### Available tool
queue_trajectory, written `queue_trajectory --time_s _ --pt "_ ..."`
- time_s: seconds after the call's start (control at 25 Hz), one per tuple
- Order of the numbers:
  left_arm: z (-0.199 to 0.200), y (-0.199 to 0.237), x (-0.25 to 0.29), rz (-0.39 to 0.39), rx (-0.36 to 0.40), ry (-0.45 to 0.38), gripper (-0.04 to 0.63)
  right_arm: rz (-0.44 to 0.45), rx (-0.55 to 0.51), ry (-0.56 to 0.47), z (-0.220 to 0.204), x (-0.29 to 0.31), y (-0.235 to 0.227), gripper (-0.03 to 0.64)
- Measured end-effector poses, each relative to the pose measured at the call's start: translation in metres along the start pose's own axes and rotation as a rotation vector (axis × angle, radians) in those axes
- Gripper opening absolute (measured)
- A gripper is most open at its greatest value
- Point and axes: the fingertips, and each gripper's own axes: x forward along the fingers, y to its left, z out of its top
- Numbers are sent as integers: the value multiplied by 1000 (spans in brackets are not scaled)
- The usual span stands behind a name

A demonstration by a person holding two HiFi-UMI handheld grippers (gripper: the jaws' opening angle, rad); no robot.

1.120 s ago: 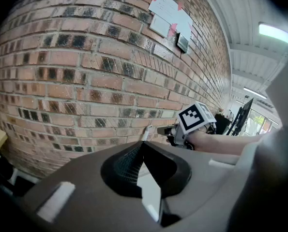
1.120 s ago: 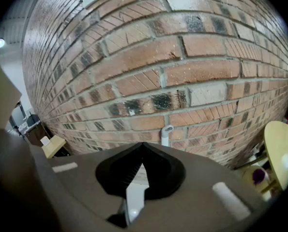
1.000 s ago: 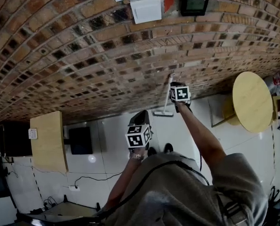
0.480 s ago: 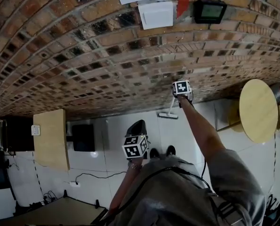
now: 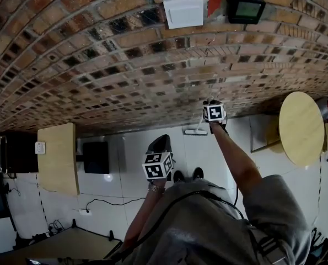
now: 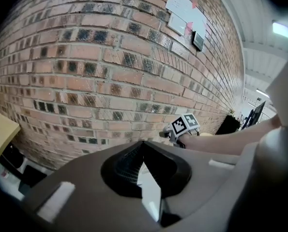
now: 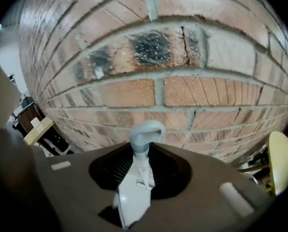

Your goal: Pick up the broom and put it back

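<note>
A broom with a pale handle stands by the brick wall (image 5: 125, 65), its head (image 5: 195, 131) on the white floor at the wall's foot. My right gripper (image 5: 212, 105) is shut on the handle near its top. In the right gripper view the handle's hanging loop (image 7: 146, 133) sticks up between the jaws of the right gripper (image 7: 146, 146), very close to the bricks. My left gripper (image 5: 161, 143) hangs lower and to the left, away from the broom, jaws together. The left gripper (image 6: 143, 143) faces the wall, with the right gripper (image 6: 182, 127) beyond it.
A round yellow table (image 5: 300, 127) stands to the right near the wall. At the left are a wooden cabinet (image 5: 57, 158) and a black box (image 5: 96, 157), with a cable (image 5: 108, 203) on the floor. A white plate (image 5: 184, 11) and a black device (image 5: 246, 9) hang higher on the wall.
My right gripper has carried the broom's top closer to the wall; bricks now fill its view and the loop sits centred between the jaws. The left gripper has barely shifted.
</note>
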Motion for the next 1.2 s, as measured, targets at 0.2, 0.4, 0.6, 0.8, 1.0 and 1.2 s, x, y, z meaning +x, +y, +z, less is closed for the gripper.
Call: queue_trajectory --time_s 0.2,0.4,0.6,0.8,1.0,1.2 --pt "11 -17 4 -48 34 -25 -29 36 -46 -54 -46 -52 34 92" --pt "22 -35 5 -86 63 -54 -29 35 -35 -132 -45 -118 57 92" --pt "25 -58 9 -133 88 -61 -29 14 20 -150 -22 -182 71 92" --pt "25 -81 4 -185 127 -59 -29 42 17 -145 -14 -220 96 92" --pt "22 -93 -3 -222 161 -55 -31 78 -1 -169 -12 -237 119 94" --pt "26 -97 -11 -238 165 -94 -32 78 -4 -172 -13 -246 127 94"
